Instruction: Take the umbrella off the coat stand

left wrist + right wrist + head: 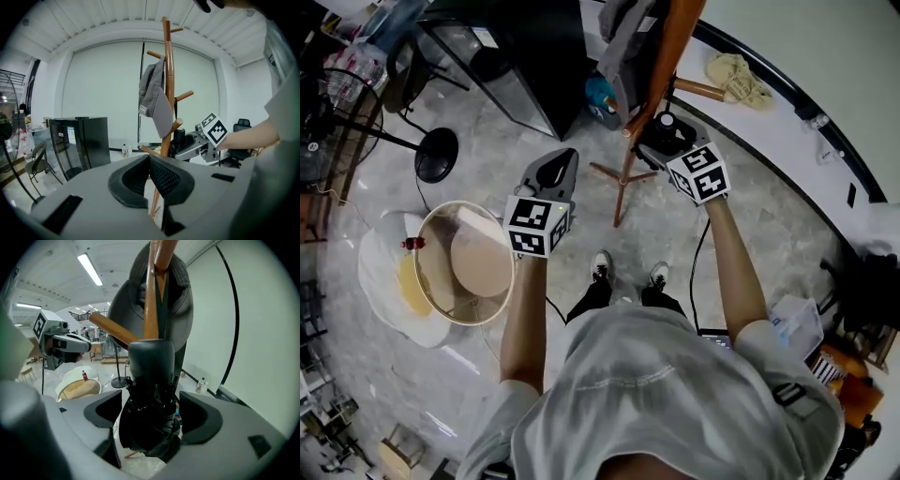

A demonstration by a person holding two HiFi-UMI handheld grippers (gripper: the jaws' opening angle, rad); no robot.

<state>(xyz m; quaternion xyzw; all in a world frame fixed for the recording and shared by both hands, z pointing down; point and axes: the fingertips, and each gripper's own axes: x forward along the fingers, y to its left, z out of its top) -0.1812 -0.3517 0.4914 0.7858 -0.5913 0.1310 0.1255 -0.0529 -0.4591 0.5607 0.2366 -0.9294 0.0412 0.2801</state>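
Left gripper (149, 159): jaws closed together, empty. Right gripper (151, 416): jaws wide, pads clear of the umbrella (150, 394) between them at 12 o'clock. Umbrella sits against the coat stand (151, 305). Wooden peg (112, 329) juts toward 10 o'clock. Grey garment (180, 310) hangs behind. Umbrella is black and folded, canopy bunched.

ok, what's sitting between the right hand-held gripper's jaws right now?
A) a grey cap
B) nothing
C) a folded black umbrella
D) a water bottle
C: in the right gripper view the folded black umbrella hangs from the coat stand between the open jaws of the right hand-held gripper, with a gap on either side.
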